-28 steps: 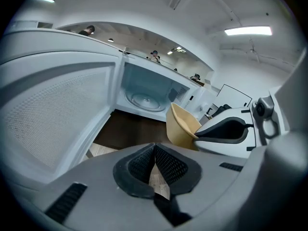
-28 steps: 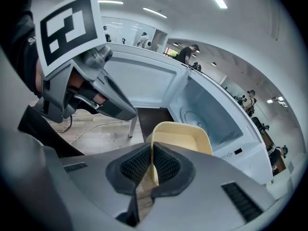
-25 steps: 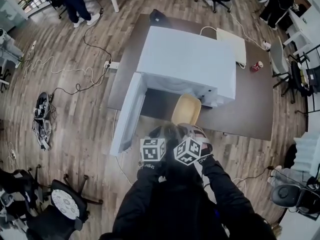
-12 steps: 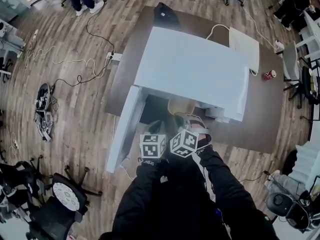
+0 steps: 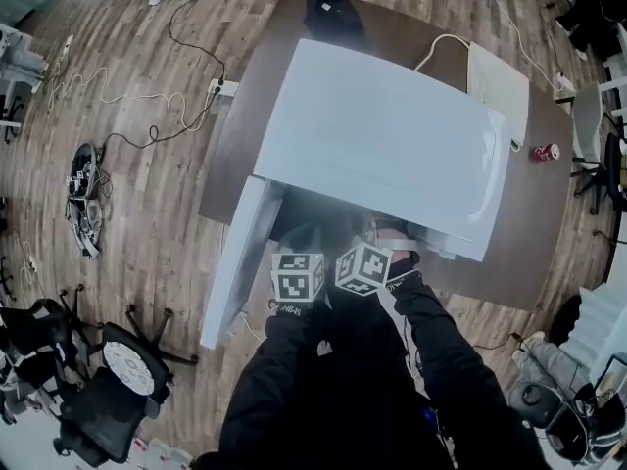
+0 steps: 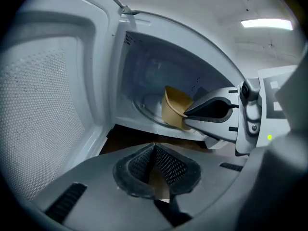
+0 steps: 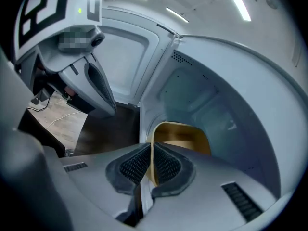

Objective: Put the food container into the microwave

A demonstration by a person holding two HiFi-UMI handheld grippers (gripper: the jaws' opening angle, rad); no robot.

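- Food container (image 7: 180, 136) now inside microwave (image 5: 382, 135) cavity; was out front 1 s ago.
- Right gripper (image 7: 151, 170) clamped on its rim; left gripper (image 6: 155, 170) closed, empty.
- One container, one microwave.

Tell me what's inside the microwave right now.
The tan food container is just inside the cavity, its rim pinched by the right tool, above the turntable. Whether its base rests on the turntable is hidden, as are its contents.

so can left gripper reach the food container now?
Probably yes: the microwave door is open and nothing blocks the food container, but the right gripper clamps its rim and left gripper is shut.
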